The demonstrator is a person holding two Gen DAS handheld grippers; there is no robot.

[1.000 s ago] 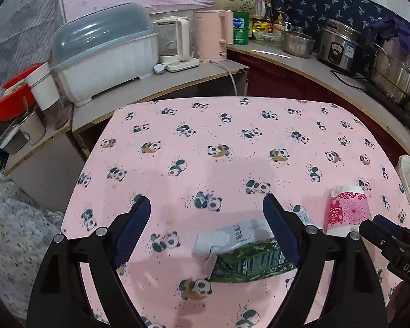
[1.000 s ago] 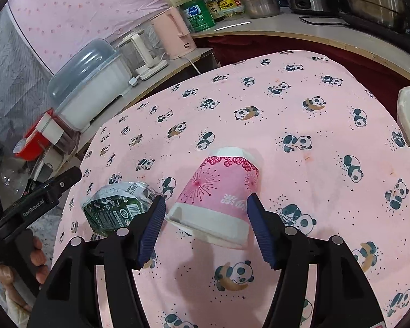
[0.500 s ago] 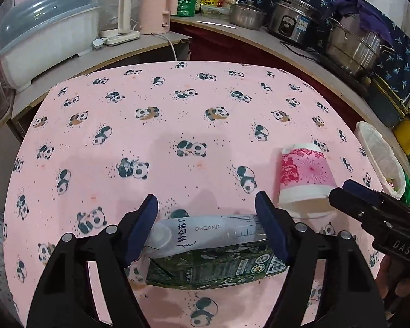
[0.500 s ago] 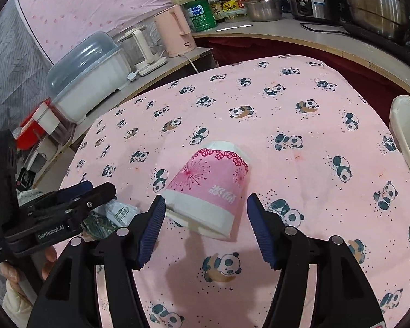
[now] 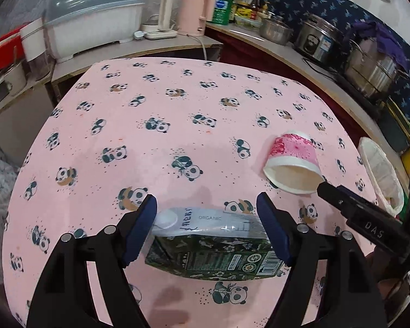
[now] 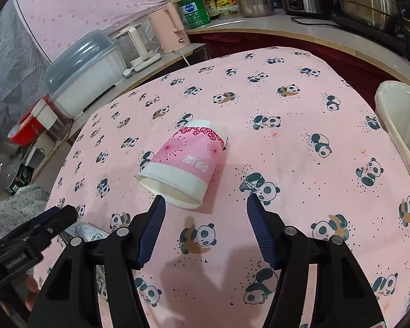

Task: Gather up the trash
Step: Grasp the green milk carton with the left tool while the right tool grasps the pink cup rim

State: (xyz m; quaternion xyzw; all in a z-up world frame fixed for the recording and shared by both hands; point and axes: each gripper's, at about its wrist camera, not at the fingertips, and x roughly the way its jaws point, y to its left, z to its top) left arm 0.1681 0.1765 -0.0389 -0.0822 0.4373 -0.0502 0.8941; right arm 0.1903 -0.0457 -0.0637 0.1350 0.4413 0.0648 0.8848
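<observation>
A table covered in a pink cloth [image 5: 177, 114] printed with pandas is filling both views. The left gripper [image 5: 206, 225] is tilting down over a flattened green-and-white carton [image 5: 213, 248] that is lying on its side on the near part of the cloth. Its two blue-padded fingers [image 5: 139, 232] are standing on either side of the carton's upper white end, the left pad just beside the round cap and the right pad at the other end; its jaws have just been widening a little, and whether the pads are pressing on the carton cannot be told. To the right, well apart from the carton, a pink-and-white paper cup [image 5: 293, 162] is lying on its side with its open mouth facing the cameras. The right gripper [image 6: 205, 224] is hovering just short of that cup [image 6: 186, 162], its jaws spread fairly wide and gripping nothing, the left pad nearly at the cup's rim. A white-lined bin [image 6: 396, 125] is standing at the table's right edge.
</observation>
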